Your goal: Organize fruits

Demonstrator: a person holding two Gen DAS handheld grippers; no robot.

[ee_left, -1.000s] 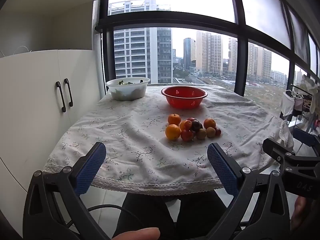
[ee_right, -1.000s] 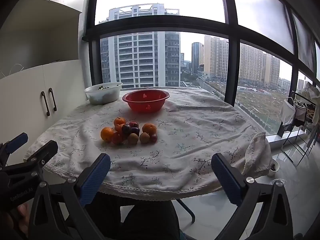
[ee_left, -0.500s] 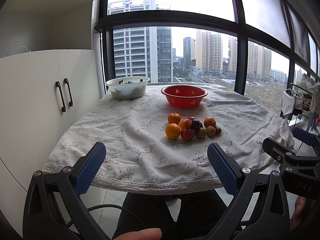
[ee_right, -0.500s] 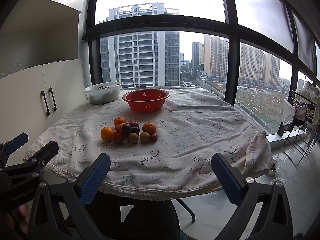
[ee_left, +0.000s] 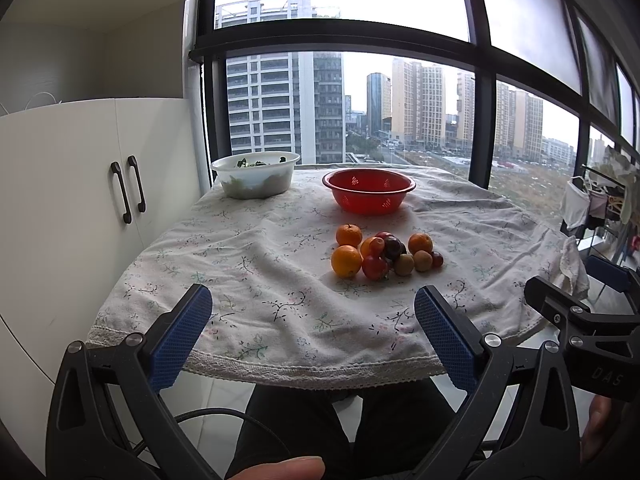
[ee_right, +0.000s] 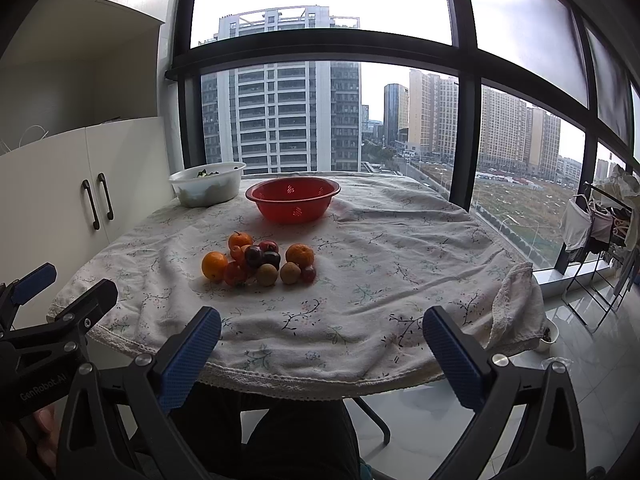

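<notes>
Round glossy fruits [ee_left: 384, 256] cluster on wrinkled floral tablecloth [ee_left: 256, 280].

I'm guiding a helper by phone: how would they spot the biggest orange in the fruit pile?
On the round table with the floral cloth, find the fruit pile in front of the red plastic colander. The large round orange sits at its near-left corner, biggest and plain orange beside smaller red fruit.

Tablecloth [ee_left: 256, 280] ahead of both grippers seen as matt, wrinkled floral cloth with lace hem; red colander [ee_left: 369, 190] beyond the fruit taken as glossy perforated plastic; white bowl [ee_left: 256, 178] smooth plastic; finger pads [ee_right: 188, 354] textured blue rubber on matt black plastic
</notes>
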